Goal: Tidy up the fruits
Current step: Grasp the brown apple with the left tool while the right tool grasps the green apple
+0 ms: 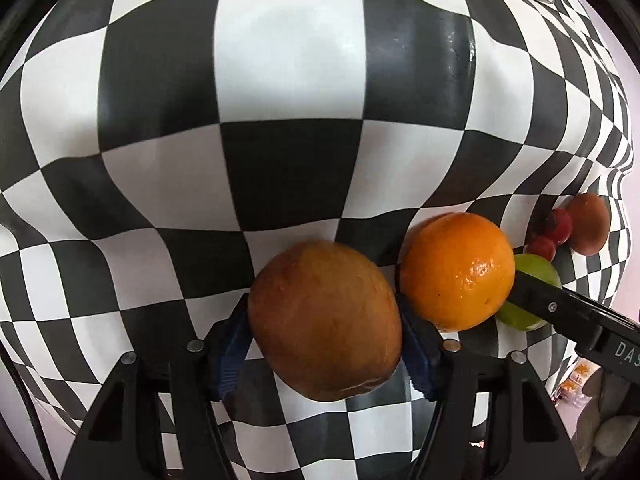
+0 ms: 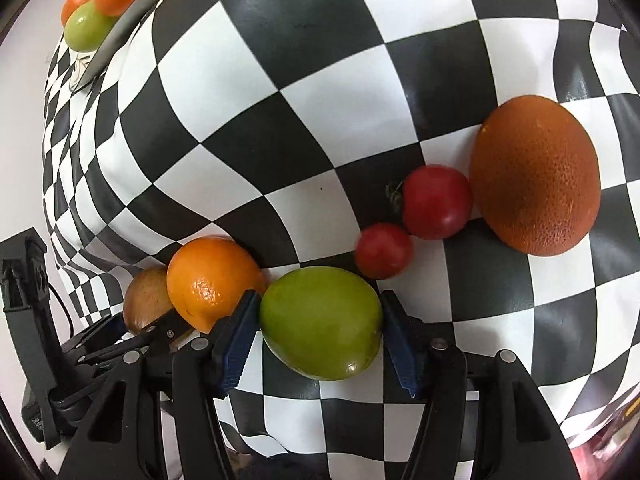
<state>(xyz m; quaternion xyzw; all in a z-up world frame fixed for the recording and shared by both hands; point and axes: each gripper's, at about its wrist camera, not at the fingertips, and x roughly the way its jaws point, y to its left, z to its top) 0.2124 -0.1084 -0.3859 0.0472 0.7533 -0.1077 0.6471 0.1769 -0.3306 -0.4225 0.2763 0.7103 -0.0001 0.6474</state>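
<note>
left tongs [image 1: 324, 344] pinch brown fruit [image 1: 325, 320]; right tongs [image 2: 320, 334] seemingly grip green fruit [image 2: 320, 322].

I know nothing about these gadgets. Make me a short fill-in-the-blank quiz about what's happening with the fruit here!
1. The left gripper holds a ____ fruit.
2. The right gripper is closed on a fruit coloured ____.
3. Between the two held fruits sits an ____.
4. The number of small red fruits beside the big brown fruit is ____.

Missing words: brown; green; orange; two
</note>
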